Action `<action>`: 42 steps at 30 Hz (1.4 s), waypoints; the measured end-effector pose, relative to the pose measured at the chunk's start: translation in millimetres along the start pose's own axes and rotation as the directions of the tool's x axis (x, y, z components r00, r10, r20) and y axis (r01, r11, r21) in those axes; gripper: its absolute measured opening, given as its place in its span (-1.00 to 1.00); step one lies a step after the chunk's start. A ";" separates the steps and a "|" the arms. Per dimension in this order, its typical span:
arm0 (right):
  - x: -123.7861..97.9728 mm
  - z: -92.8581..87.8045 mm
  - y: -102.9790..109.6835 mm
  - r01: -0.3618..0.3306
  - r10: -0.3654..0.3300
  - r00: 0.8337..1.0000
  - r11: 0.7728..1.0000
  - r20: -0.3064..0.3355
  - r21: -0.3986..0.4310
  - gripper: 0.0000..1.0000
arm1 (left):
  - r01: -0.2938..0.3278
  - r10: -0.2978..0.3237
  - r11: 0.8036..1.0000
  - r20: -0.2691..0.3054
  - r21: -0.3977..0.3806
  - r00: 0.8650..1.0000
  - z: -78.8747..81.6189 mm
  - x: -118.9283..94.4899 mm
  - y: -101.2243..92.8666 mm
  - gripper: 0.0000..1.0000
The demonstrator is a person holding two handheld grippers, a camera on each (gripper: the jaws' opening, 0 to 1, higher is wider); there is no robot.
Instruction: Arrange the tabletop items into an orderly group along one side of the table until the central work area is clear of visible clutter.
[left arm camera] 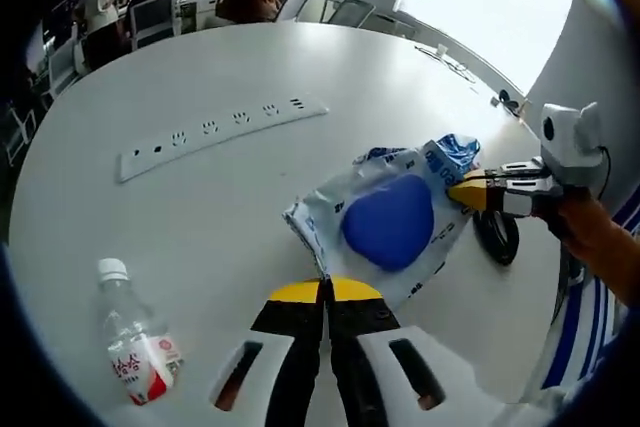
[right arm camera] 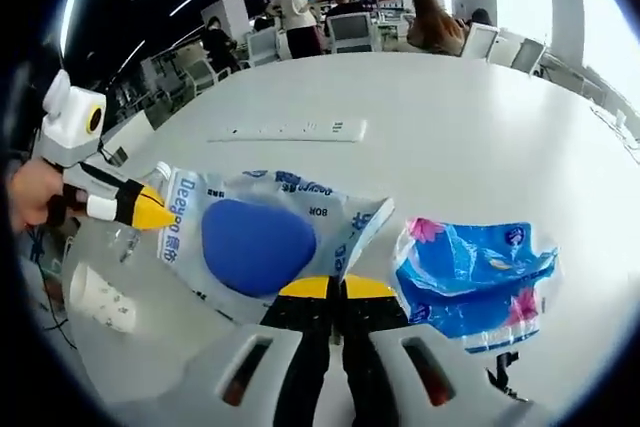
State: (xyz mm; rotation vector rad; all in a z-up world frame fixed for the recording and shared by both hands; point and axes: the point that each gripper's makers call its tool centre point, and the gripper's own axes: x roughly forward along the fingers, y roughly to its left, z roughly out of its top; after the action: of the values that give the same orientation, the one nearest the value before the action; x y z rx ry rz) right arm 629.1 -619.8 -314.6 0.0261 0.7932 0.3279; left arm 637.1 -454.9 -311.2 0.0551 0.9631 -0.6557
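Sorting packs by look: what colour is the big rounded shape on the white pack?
Solid blue on the white pack, clearest in the right gripper view.

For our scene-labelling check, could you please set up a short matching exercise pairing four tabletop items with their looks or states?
Items:
1. power strip
2. water bottle
3. tissue pack
4. crumpled wrapper

Descriptions:
a. blue and pink, lying right of the right gripper's jaws
b. long, white, lying flat
c. clear, white cap, on its side
d. white pack with a large blue oval

Pairs: 1-b, 2-c, 3-d, 4-a
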 end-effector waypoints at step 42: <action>-8.2 7.9 -10.9 0.084 -0.086 0.996 0.985 -0.005 -0.151 -0.78 | 0.014 -0.011 0.995 0.030 -0.098 1.000 -6.2 12.5 7.3 -0.96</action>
State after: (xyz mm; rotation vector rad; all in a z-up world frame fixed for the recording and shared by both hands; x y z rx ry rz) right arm 632.3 -631.7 -304.9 -0.1510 0.7768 0.3066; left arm 641.3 -453.1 -326.2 -0.0474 0.9671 -0.6183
